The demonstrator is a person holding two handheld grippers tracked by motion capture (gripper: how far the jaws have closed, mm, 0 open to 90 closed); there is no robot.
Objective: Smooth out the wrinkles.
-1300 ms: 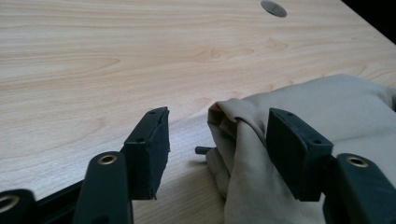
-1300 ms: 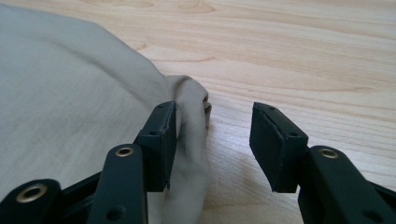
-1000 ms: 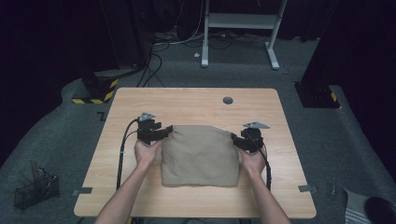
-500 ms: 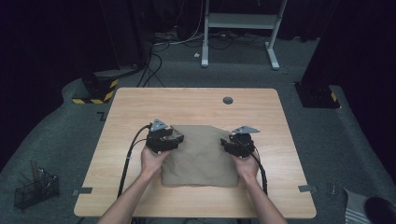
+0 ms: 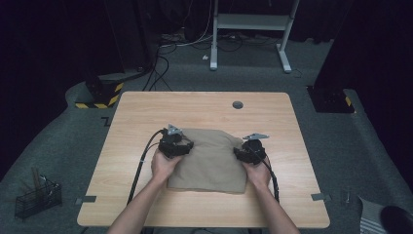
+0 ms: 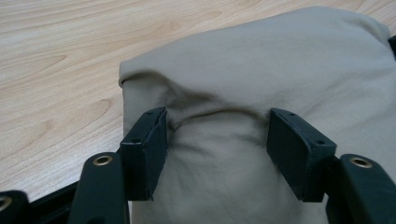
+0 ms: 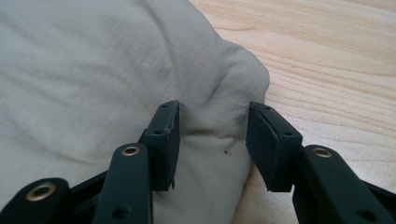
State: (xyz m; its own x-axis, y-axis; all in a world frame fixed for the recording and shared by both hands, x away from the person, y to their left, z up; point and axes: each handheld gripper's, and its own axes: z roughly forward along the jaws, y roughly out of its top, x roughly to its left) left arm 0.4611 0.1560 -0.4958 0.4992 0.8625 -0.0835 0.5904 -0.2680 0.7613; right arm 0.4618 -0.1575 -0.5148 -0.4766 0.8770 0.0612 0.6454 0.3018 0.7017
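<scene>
A folded beige cloth (image 5: 209, 163) lies on the wooden table (image 5: 141, 112), near its front middle. My left gripper (image 5: 183, 146) rests on the cloth's far left corner. In the left gripper view the gripper (image 6: 217, 116) is open, its jaws wide apart and pressed into the cloth (image 6: 280, 60), which puckers between them. My right gripper (image 5: 240, 153) sits at the far right corner. In the right gripper view this gripper (image 7: 212, 109) has its jaws closer together, shut on a raised fold at the edge of the cloth (image 7: 93, 60).
A small dark round grommet (image 5: 237, 104) sits in the table's far middle. Black cables trail from both grippers toward the front edge. A wire basket (image 5: 36, 197) stands on the floor at left, and a white table frame (image 5: 253, 24) stands beyond.
Both grippers have moved inward from the cloth's far outer corners onto the cloth, and the cloth now bunches between their jaws. The cloth has stayed in place.
</scene>
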